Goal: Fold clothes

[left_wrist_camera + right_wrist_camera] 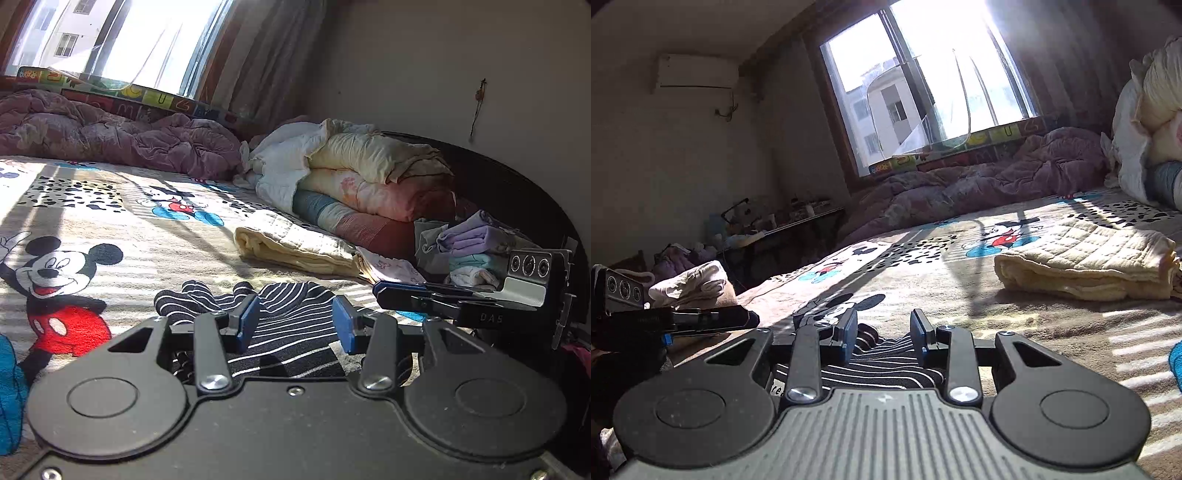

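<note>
A black-and-white striped garment (291, 332) lies crumpled on the cartoon-mouse bed cover (122, 225). My left gripper (295, 319) hovers low over its near part, open, its blue pads apart with the cloth lying loose beneath them. In the right wrist view the same striped garment (879, 369) spreads under my right gripper (884, 332), also open with nothing pressed between the pads. Each gripper shows in the other's view: the right gripper (384, 291) at the right edge, the left gripper (738, 317) at the left edge.
A folded cream quilted blanket (295, 247) (1086, 266) lies just beyond the garment. Rolled bedding (369, 177) and a stack of folded clothes (476, 243) sit by the dark headboard. A purple quilt (110, 136) is bunched under the window. Pale clothes (698, 280) lie at the bed's left edge.
</note>
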`<state>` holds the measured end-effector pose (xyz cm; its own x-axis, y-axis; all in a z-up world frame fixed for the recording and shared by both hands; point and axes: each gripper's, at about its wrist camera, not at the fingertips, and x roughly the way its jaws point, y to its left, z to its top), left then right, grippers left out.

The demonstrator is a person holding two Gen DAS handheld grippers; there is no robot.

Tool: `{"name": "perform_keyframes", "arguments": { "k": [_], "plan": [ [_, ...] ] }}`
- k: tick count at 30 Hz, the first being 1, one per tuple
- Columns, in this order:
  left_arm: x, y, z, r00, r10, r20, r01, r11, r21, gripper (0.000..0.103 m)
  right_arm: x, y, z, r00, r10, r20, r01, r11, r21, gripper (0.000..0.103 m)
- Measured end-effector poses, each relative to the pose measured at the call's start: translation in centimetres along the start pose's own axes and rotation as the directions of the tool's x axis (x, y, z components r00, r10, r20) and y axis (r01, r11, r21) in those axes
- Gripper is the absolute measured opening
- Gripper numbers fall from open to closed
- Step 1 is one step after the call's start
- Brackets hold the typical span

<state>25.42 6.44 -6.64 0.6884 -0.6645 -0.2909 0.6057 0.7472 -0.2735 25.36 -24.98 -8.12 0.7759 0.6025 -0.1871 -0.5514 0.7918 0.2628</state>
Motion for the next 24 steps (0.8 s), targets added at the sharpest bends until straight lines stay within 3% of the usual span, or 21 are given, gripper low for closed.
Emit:
{"name": "perform_keyframes", "arguments": {
  "k": [2, 4, 6, 7, 11, 14, 15, 18, 20, 21, 24],
  "plan": [
    [1.7, -0.5, -1.0, 0.996, 0.036, -0.086, -0.030, 0.998, 0.063, 0.043, 0.4, 1.4, -0.5, 0.999, 0.009, -0.051, -0.013, 0.997, -0.073, 0.031],
    [4.0, -0.8, -2.2, 0.976, 0.127, -0.179, -0.099, 0.983, 0.157, 0.045, 1.7, 2.3, -1.4, 0.989, -0.028, -0.143, 0.009, 0.991, -0.133, 0.029],
    [5.2, -0.5, -3.1, 0.970, 0.139, -0.199, -0.103, 0.977, 0.185, 0.047, 3.6, 1.9, -2.6, 0.961, -0.076, -0.267, 0.037, 0.988, -0.148, 0.029],
    [5.8, -0.4, -3.6, 0.967, 0.145, -0.208, -0.104, 0.975, 0.198, 0.048, 3.9, 1.8, -2.8, 0.955, -0.082, -0.285, 0.040, 0.988, -0.151, 0.029],
    [5.1, 0.1, -3.5, 0.973, 0.116, -0.201, -0.078, 0.979, 0.187, 0.047, 3.8, 2.2, -2.6, 0.958, -0.092, -0.272, 0.045, 0.984, -0.172, 0.029],
    [3.1, -0.1, -2.3, 0.989, 0.057, -0.136, -0.034, 0.986, 0.164, 0.045, 2.6, 3.1, -2.2, 0.977, -0.053, -0.209, 0.016, 0.985, -0.175, 0.030],
    [3.2, -0.2, -2.3, 0.984, 0.076, -0.160, -0.047, 0.982, 0.183, 0.046, 2.1, 3.6, -1.9, 0.984, -0.035, -0.174, 0.000, 0.981, -0.195, 0.030],
    [4.4, 0.0, -3.7, 0.960, 0.149, -0.239, -0.087, 0.964, 0.250, 0.050, 3.5, 3.5, -2.6, 0.959, -0.079, -0.271, 0.018, 0.975, -0.220, 0.033],
    [4.0, 0.2, -2.6, 0.964, 0.126, -0.236, -0.078, 0.976, 0.205, 0.048, 3.9, 3.0, -2.9, 0.955, -0.065, -0.289, 0.008, 0.981, -0.194, 0.032],
    [3.6, 0.3, -1.7, 0.974, 0.110, -0.198, -0.071, 0.978, 0.196, 0.047, 3.8, 2.9, -2.4, 0.959, -0.051, -0.279, -0.002, 0.982, -0.188, 0.032],
    [3.9, 0.8, 0.7, 0.986, 0.081, -0.144, -0.058, 0.986, 0.158, 0.043, 3.3, 3.2, -1.1, 0.980, -0.033, -0.197, -0.010, 0.977, -0.212, 0.032]
  ]
}}
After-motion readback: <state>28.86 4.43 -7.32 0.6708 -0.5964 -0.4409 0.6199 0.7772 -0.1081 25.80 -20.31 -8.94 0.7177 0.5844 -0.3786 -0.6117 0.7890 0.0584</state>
